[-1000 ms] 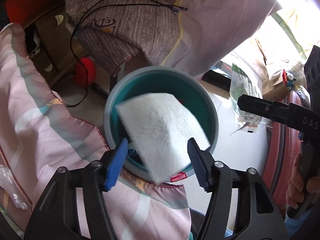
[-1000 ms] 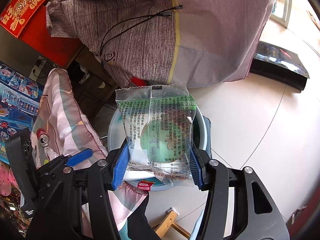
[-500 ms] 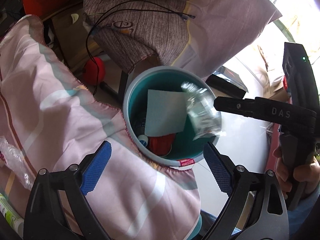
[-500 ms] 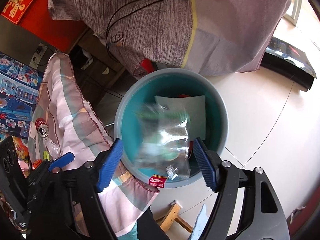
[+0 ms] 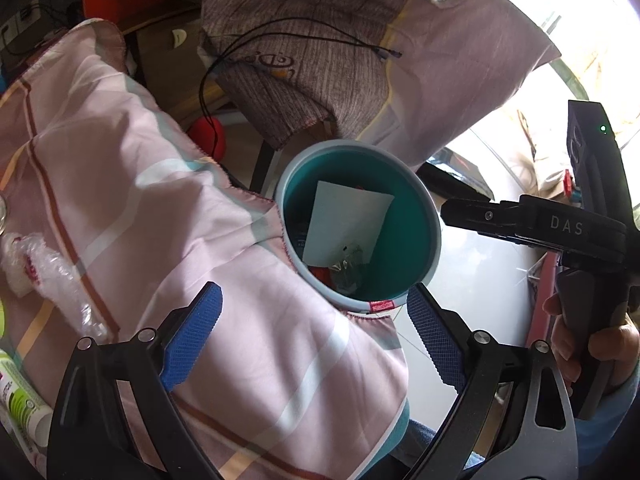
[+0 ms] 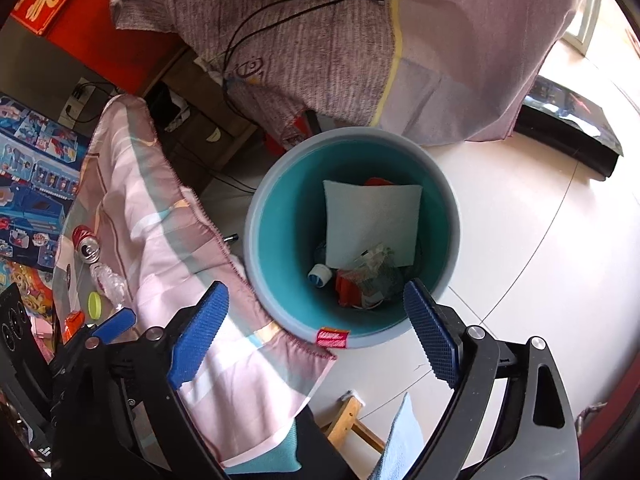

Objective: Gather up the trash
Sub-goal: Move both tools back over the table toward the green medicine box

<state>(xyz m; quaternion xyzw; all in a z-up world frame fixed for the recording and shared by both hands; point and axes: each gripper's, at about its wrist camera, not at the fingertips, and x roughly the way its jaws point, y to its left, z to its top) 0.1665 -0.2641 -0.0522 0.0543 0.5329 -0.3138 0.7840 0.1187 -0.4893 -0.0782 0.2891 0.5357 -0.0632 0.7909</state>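
A teal bin with a grey rim (image 5: 434,236) (image 6: 256,216) stands on the floor below both grippers. Inside lie a white paper napkin (image 5: 344,224) (image 6: 372,220), a crumpled clear food wrapper (image 5: 348,270) (image 6: 376,272), something red and a small white cap (image 6: 320,274). My left gripper (image 5: 316,340) is open and empty above the bin's near rim. My right gripper (image 6: 316,332) is open and empty over the bin; it also shows in the left wrist view (image 5: 532,224), held by a hand. More trash lies on the pink cloth: a red can (image 6: 86,244), a crushed clear bottle (image 5: 52,276) (image 6: 108,280).
A pink striped cloth (image 5: 160,240) (image 6: 160,224) drapes over the bin's left rim. A brown-grey cloth with a black cable (image 6: 312,40) hangs behind. A green-white tube (image 5: 16,396), a yellow-green cap (image 6: 95,305), a wooden stool leg (image 6: 352,420) and pale floor tiles (image 6: 540,280) lie around.
Both grippers opened. The napkin dropped from the left gripper and the wrapper from the right one; both now lie in the bin. Both grippers rose away from it.
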